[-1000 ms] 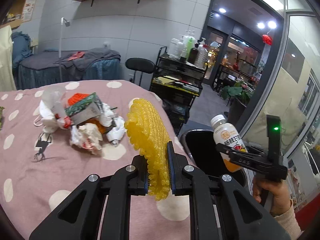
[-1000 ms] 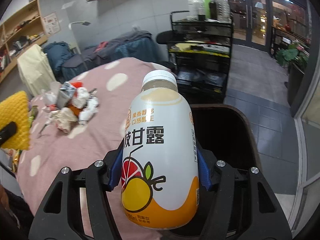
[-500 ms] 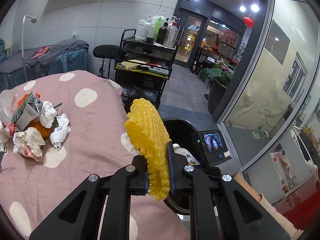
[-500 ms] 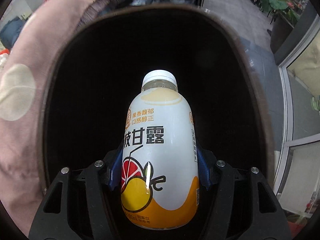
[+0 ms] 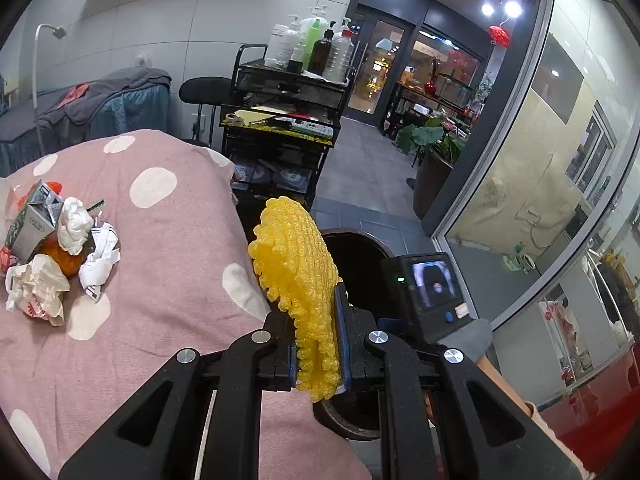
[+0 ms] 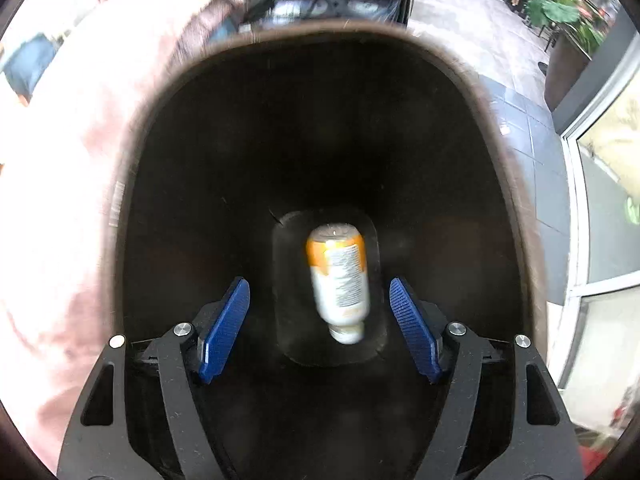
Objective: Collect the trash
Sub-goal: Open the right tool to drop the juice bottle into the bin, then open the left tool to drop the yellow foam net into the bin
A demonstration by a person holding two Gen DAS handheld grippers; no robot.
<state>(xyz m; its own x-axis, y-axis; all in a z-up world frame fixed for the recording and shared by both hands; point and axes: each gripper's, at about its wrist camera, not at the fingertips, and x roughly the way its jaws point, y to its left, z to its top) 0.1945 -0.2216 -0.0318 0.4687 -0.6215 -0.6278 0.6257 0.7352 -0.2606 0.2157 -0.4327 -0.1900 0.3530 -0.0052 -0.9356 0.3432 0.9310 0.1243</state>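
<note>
Bin [image 6: 516, 184] floor: bottle [image 6: 339, 280] beyond parted fingers [image 6: 222, 330].

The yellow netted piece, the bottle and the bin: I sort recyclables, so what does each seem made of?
Yellow netted piece: soft foam mesh, probably, going by its puffy, matte lattice.
Bottle: likely plastic under a glossy printed sleeve; it is blurred, so uncertain.
Bin: dark, smooth, dull inner walls, probably plastic, with a brownish rim.

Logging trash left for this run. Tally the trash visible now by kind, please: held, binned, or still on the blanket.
Yellow foam net, held in left gripper: 1
Drink bottle, in the bin: 1
Crumpled white paper wads: 3
Carton: 1
Orange item under the pile: 1
Total: 7
</note>
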